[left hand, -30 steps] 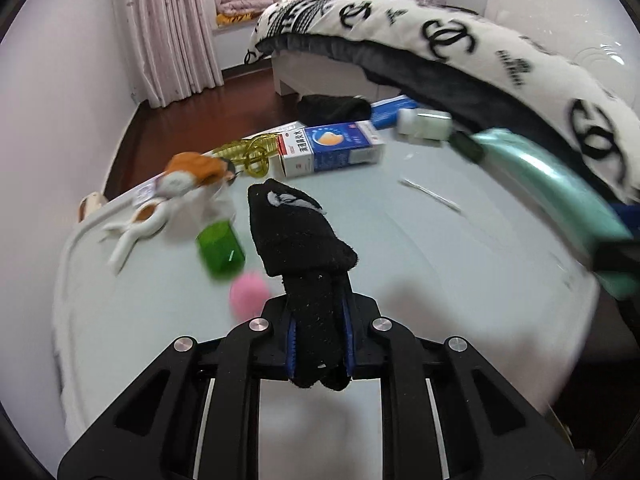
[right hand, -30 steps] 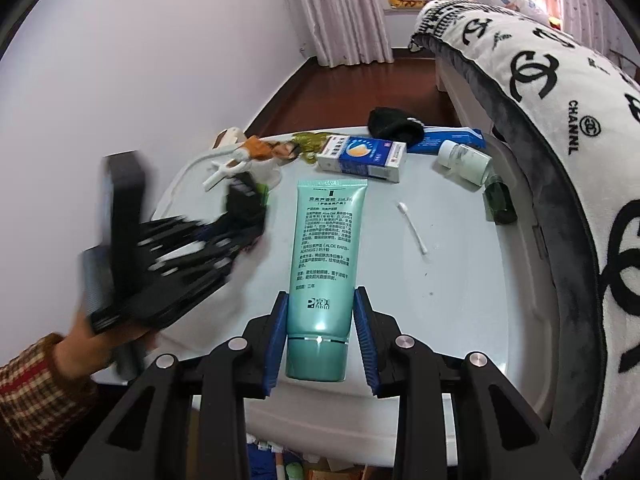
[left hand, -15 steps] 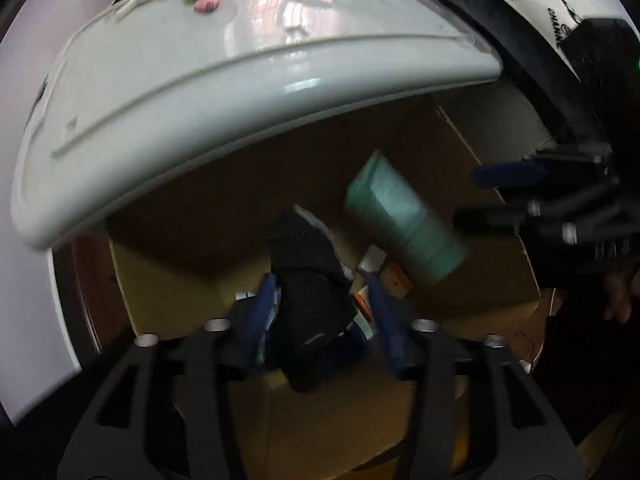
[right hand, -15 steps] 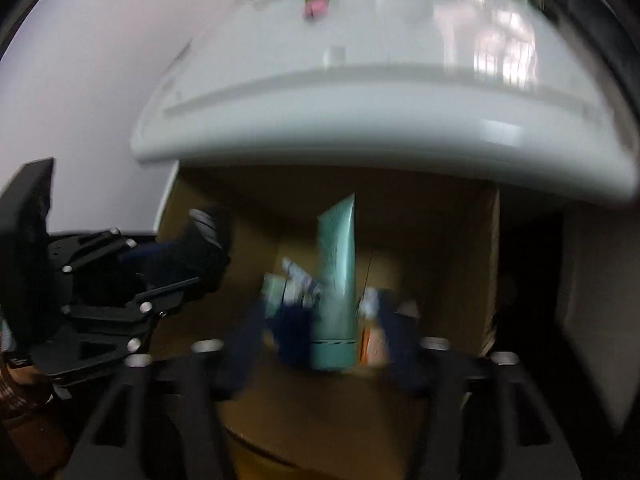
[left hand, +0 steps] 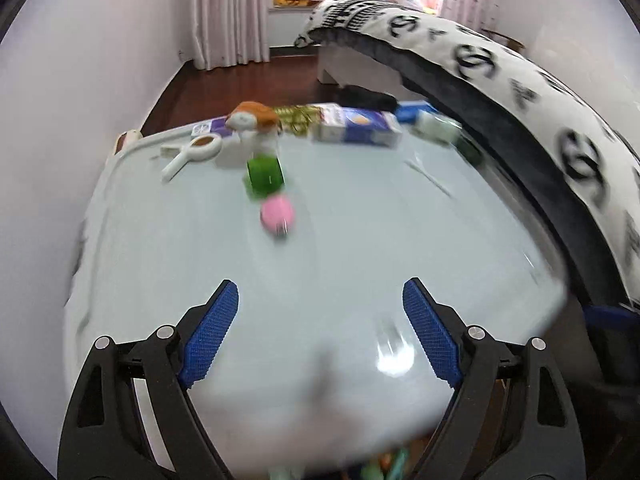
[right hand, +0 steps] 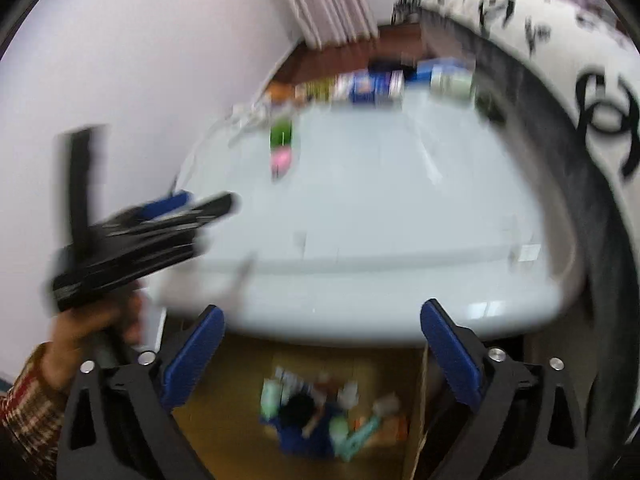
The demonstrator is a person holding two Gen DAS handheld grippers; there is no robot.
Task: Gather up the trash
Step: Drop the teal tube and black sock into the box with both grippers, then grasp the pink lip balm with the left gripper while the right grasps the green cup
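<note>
With both the left gripper (left hand: 320, 328) and right gripper (right hand: 320, 354) gaping wide and empty, I'd be aiming squarely over the pink ball (left hand: 277, 215) sitting mid-table (left hand: 360, 248) toward its far-left edge.

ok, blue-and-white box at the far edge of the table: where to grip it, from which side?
Judging by its pose, the blue-and-white box lies flat, long side across the view. Come from the near side with the open left gripper and close across its short width near the middle. Blur hides finer detail.

On the table (left hand: 360, 264): one green bottle (left hand: 264, 174), one pink ball (left hand: 277, 213), one blue-and-white carton (left hand: 358, 127), one doll (left hand: 253, 121).
</note>
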